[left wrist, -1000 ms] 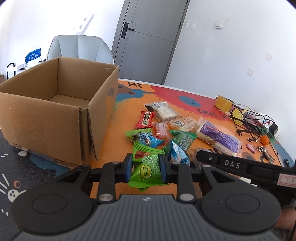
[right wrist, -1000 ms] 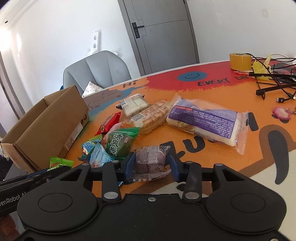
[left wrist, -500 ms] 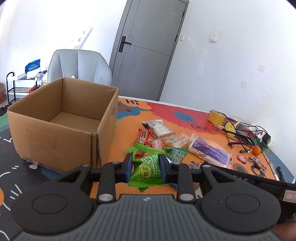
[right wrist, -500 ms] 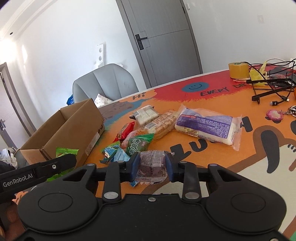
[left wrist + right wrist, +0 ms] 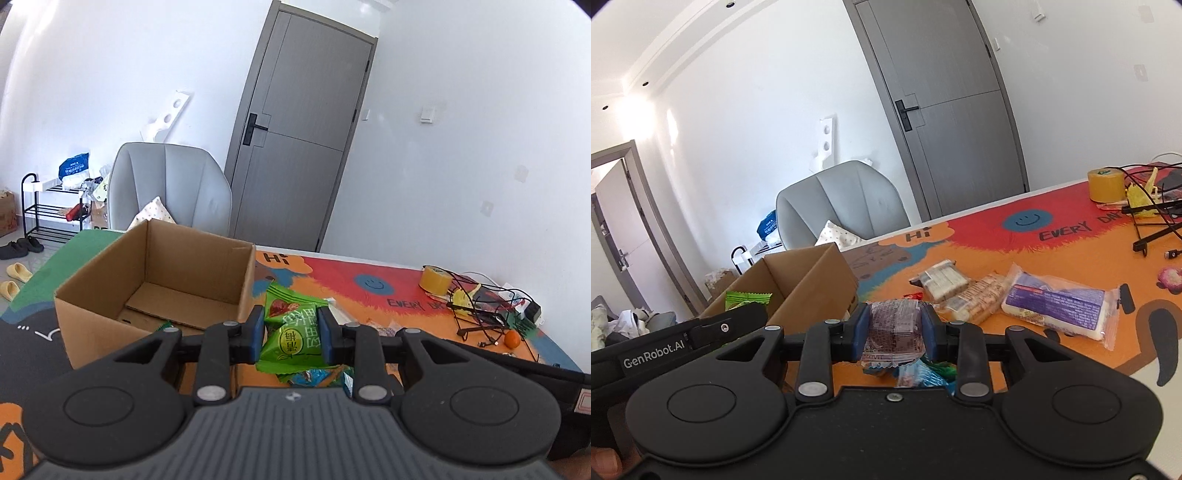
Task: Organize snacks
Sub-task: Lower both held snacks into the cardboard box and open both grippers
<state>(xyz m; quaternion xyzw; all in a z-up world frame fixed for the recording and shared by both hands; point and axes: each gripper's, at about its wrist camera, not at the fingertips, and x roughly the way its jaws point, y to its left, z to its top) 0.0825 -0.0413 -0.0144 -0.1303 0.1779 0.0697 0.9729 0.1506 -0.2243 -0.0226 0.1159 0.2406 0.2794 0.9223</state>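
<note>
My left gripper (image 5: 291, 338) is shut on a green snack packet (image 5: 293, 332) and holds it in the air beside the open cardboard box (image 5: 155, 291), near its right wall. My right gripper (image 5: 894, 334) is shut on a clear-wrapped dark purple snack (image 5: 894, 332), lifted above the table. The box also shows in the right wrist view (image 5: 809, 284), with the left gripper's body and its green packet (image 5: 746, 299) in front of it. More snacks lie on the table: a large purple-labelled packet (image 5: 1058, 308), wafer packs (image 5: 943, 282) and biscuit packs (image 5: 975, 301).
A colourful orange mat covers the table (image 5: 1071, 247). A yellow tape roll (image 5: 1106, 184), black cables (image 5: 1156, 229) and a small orange (image 5: 512, 338) lie at the far right. A grey chair (image 5: 166, 192) stands behind the box, before a grey door (image 5: 295, 147).
Both grippers have risen from the snack pile with their packets. The left one has moved toward the box, so the box's inside now shows from above.
</note>
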